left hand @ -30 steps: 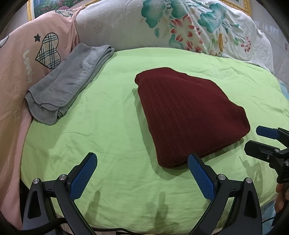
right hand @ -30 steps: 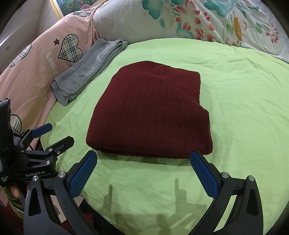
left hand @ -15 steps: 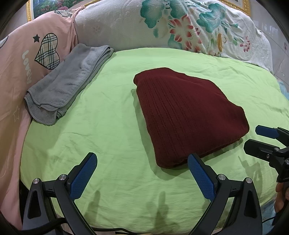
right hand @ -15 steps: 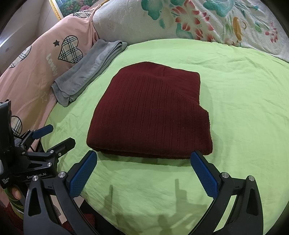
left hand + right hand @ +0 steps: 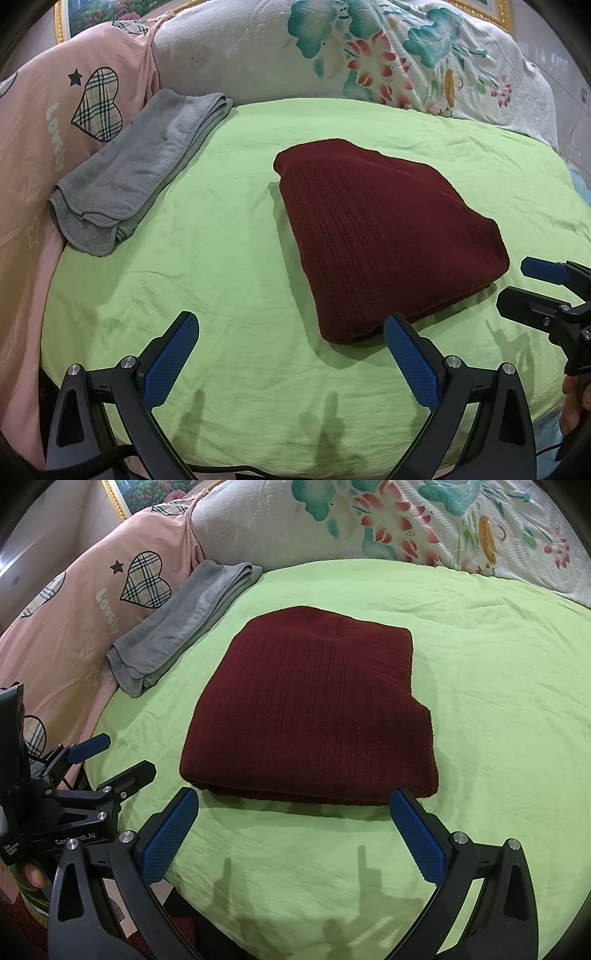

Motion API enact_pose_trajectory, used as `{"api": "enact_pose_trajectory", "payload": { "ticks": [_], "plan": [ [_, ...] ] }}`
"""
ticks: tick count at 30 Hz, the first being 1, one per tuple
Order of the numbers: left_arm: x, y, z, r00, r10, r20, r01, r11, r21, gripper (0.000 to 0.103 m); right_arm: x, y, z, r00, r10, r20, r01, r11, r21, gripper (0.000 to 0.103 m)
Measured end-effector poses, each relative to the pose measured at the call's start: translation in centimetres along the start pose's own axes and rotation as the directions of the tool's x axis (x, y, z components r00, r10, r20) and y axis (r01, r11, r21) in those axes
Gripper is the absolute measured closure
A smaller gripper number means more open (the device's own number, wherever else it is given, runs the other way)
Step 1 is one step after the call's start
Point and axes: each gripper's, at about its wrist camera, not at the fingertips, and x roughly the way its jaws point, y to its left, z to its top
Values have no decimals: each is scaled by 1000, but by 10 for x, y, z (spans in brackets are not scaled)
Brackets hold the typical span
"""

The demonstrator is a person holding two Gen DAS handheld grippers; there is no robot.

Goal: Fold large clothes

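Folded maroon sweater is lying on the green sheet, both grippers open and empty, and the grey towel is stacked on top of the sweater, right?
Not quite. The grey towel lies apart from the maroon sweater, at the green sheet's edge beside the pink bedding, as the right wrist view shows. The rest holds: left gripper and right gripper are open, empty.

Dark red ribbed sweater [image 5: 384,236] on lime green sheet [image 5: 221,258], grey towel [image 5: 136,173], floral white pillow [image 5: 369,59]

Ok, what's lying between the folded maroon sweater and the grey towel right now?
Nothing but bare green sheet. In the left wrist view the maroon sweater and the grey towel sit apart, with only wrinkled sheet between them; the right wrist view agrees.
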Motion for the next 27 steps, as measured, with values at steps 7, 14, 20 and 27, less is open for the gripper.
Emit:
{"api": "enact_pose_trajectory", "payload": {
  "ticks": [7,14,20,27],
  "plan": [
    [-1,0,-1,1000,1,1,-1,1000,0,2,0,-1,0,1000,1,0,-1,1000,-1,0],
    [0,0,0,1000,0,1,0,1000,0,2,0,-2,0,1000,2,0,-2,1000,-2,0],
    [0,-1,0,1000,0,1,0,1000,-1,2,0,-2,0,1000,2,2,-2,1000,0,0],
    [0,-1,0,1000,-3,2,3,1000,-2,2,0,-2,0,1000,3,3,-3,1000,-1,0]
  ]
}}
